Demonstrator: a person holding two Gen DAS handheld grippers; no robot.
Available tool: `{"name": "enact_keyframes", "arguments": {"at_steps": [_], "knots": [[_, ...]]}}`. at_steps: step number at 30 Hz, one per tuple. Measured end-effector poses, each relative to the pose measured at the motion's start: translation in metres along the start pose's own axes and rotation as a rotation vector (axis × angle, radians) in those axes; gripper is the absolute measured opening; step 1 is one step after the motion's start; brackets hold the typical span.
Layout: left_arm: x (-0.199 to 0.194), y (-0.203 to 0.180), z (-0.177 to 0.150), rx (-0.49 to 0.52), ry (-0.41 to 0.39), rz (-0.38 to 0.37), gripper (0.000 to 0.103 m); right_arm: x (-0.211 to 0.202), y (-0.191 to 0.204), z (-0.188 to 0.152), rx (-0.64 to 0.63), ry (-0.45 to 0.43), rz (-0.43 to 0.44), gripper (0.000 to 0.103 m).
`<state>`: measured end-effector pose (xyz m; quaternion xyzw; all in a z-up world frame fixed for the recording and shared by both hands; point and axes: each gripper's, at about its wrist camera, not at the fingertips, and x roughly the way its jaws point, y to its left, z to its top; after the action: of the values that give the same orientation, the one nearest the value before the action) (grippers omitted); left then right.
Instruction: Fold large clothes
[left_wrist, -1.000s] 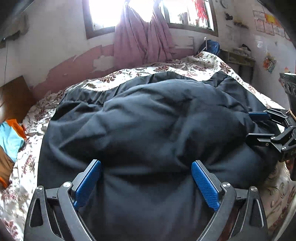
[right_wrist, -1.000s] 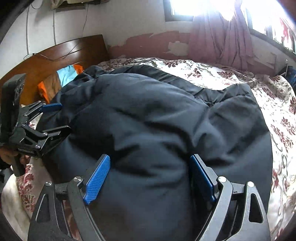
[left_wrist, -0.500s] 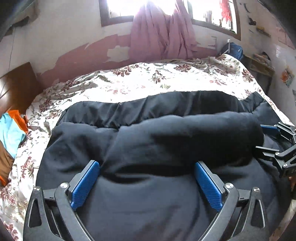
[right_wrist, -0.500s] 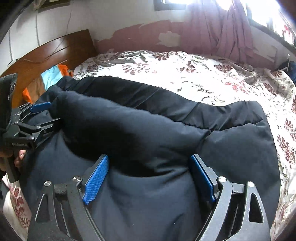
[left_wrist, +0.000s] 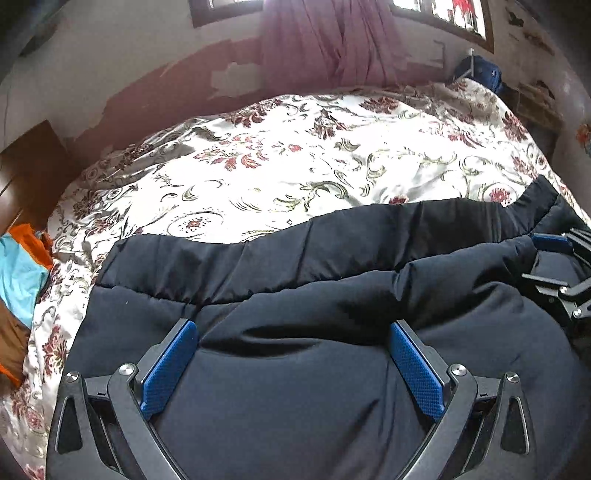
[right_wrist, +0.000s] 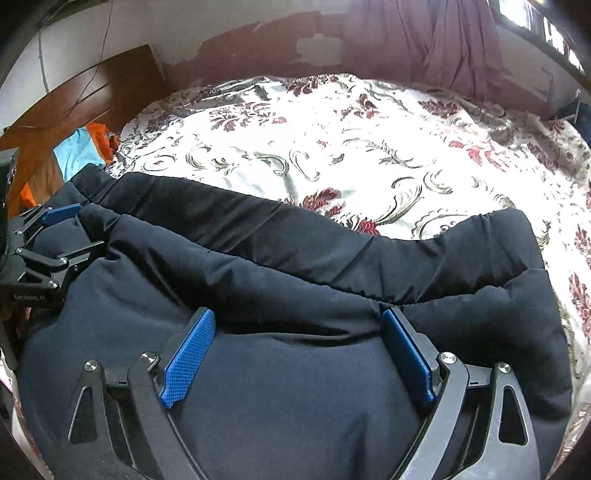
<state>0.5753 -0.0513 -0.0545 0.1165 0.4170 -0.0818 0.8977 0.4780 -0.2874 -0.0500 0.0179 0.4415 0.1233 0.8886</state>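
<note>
- Covering the whole work area, a bed with a white bedspread printed with red flowers and grey scrolls (left_wrist: 295, 162) is seen; its far half lies bare, under a pink curtain (left_wrist: 325, 40).
- Lying on the near half of the bedspread is a large, padded, dark navy garment (right_wrist: 295, 398), doubled over on itself. An upper layer is seen stopping just short of the lower layer's far edge, so a strip of the lower layer shows beyond it.
- The fold in hand is judged to be at the point of setting down, with the upper layer laid and being let go.
- The black-framed left gripper with blue pads (left_wrist: 291, 347) is seen spread wide, with a bulge of the cloth between its pads; whether the pads press on it cannot be told.
- The matching right gripper (right_wrist: 297, 334) has its jaws opening, with cloth bulging between them.
- Next, both grippers are expected to be drawn clear without dragging the upper layer, and fresh edges taken for the following fold.
</note>
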Motion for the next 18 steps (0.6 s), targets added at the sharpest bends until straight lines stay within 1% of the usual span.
{"name": "enact_keyframes", "arguments": {"at_steps": [5, 7, 10, 12, 18], "knots": [[0.011, 0.005, 0.003, -0.023, 0.028, -0.05, 0.103, 0.007, -0.002, 0.0, 0.002, -0.007, 0.01, 0.089], [0.015, 0.01, 0.005, -0.051, 0.035, -0.083, 0.103, 0.008, -0.004, -0.002, 0.007, -0.016, 0.02, 0.089], [0.02, 0.015, 0.005, -0.082, 0.036, -0.112, 0.103, 0.012, -0.008, -0.004, 0.026, -0.017, 0.044, 0.09], [0.024, 0.015, 0.005, -0.088, 0.033, -0.115, 0.103, 0.014, -0.01, -0.006, 0.026, -0.021, 0.046, 0.091], [0.027, 0.009, 0.0, -0.087, -0.012, -0.098, 0.103, 0.019, -0.01, -0.009, 0.034, -0.036, 0.057, 0.093]]}}
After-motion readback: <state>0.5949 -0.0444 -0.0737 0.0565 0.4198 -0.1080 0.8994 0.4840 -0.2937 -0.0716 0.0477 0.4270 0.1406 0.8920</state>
